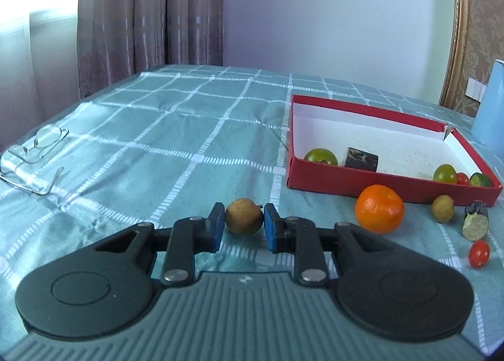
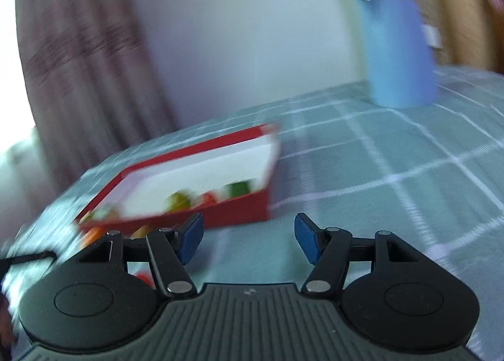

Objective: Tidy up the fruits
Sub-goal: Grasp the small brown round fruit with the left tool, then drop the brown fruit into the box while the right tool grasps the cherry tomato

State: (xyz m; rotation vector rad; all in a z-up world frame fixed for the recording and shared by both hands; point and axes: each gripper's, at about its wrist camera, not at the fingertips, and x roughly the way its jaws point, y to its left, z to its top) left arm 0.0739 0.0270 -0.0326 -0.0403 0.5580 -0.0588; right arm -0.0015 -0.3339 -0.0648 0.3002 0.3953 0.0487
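Pads of my left gripper (image 1: 244, 225) flank the brown longan (image 1: 244, 215), contact unclear, red box (image 1: 362, 183) ahead-right, nearer my empty, spread right gripper (image 2: 249, 239); outside it: one orange (image 1: 379, 208), one small longan (image 1: 442, 208), one cherry tomato (image 1: 478, 253), one cut stalk (image 1: 475, 225).

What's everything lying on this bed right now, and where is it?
Longan: 1, tan, between left gripper's pads.
Tangerine: 1, orange, in front of box.
Small longan: 1, tan, right of tangerine.
Sugarcane piece: 1, dark, on cloth.
Cherry tomato: 1, red, nearest right.
Red box: 1, holding green tomatoes, a dark chunk and a red tomato.
Glasses: 1, clear, far left.
Blue container: 1, behind box.
Left gripper: around longan.
Right gripper: open, empty.
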